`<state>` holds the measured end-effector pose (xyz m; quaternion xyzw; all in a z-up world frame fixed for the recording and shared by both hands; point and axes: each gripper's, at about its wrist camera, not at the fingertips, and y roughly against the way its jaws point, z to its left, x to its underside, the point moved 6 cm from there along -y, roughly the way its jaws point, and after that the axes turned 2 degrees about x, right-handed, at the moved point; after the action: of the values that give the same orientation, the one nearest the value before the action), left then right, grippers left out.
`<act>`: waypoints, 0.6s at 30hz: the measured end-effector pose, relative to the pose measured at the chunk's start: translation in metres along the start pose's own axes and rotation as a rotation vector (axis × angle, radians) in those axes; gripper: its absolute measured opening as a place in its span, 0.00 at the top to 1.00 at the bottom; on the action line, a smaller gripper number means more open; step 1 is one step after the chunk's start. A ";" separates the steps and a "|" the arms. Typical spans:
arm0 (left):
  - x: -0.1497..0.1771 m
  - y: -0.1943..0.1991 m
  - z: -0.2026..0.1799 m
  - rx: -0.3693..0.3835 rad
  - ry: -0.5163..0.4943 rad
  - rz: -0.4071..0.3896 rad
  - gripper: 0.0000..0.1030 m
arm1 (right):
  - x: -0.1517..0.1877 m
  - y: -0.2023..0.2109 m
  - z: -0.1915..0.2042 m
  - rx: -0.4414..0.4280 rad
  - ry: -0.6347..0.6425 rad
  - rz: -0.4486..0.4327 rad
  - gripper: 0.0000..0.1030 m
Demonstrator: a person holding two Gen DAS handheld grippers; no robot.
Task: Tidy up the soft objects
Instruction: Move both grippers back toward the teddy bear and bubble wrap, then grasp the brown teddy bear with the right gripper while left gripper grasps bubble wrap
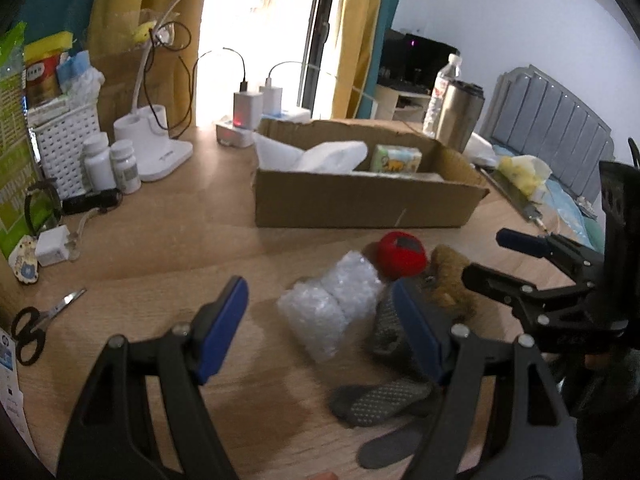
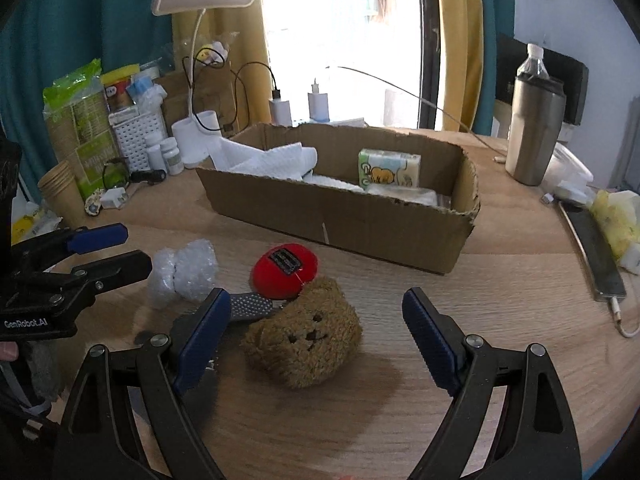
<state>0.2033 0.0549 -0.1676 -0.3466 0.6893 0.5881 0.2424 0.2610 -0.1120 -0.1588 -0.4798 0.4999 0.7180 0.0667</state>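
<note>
While the brown plush bear (image 2: pixel 304 340) lies on the wooden table (image 2: pixel 500 300) facing the right wrist camera, it sits between the wide-spread blue fingers of the right gripper (image 2: pixel 316 340), touched by neither. Against the bear's upper edge rests a red ball-like object (image 2: pixel 285 271) with a dark patch on top, and a grey dotted glove (image 1: pixel 380 400) lies just beside the bear, partly under the gripper's left finger. Left of the red object sits a clear bubble-wrap bundle (image 1: pixel 332 304), touching the glove's edge in the left wrist view.

Behind this cluster stands an open cardboard box (image 2: pixel 340 220) holding white paper towels (image 2: pixel 272 164) and a tissue pack (image 2: pixel 390 170) with a cartoon print. Beyond the box are phone chargers (image 1: pixel 250 106) with cables, and to its left a white desk lamp (image 2: pixel 200 80), two white pill bottles (image 1: pixel 110 162), a white perforated basket (image 1: pixel 64 140) and a green packet (image 2: pixel 80 128). Scissors (image 1: pixel 36 324) lie near the table's left edge. Right of the box stand a steel tumbler (image 2: pixel 532 132) with a water bottle (image 2: pixel 532 62) behind it, and a phone (image 2: pixel 592 256) lies near yellow tissue at the right rim.

The left gripper (image 1: pixel 320 328) hangs low over the table, fingers wide apart and holding nothing, the bubble wrap between them and its right finger over the glove. The right gripper also holds nothing; in the left wrist view its fingers reach in from the right, pointing toward the red object.
</note>
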 end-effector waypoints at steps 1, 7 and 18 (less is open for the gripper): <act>0.000 -0.003 0.001 -0.003 0.000 0.007 0.26 | 0.001 -0.003 -0.001 -0.002 -0.002 0.006 0.13; 0.005 -0.022 0.004 -0.010 -0.005 0.062 0.26 | 0.006 -0.016 -0.003 -0.023 -0.017 0.040 0.13; 0.008 -0.045 -0.002 0.007 -0.035 0.122 0.26 | 0.007 -0.026 0.000 -0.040 -0.032 0.072 0.19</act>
<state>0.2325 0.0482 -0.2018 -0.2926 0.7070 0.6053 0.2195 0.2718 -0.1018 -0.1810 -0.4512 0.5013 0.7373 0.0392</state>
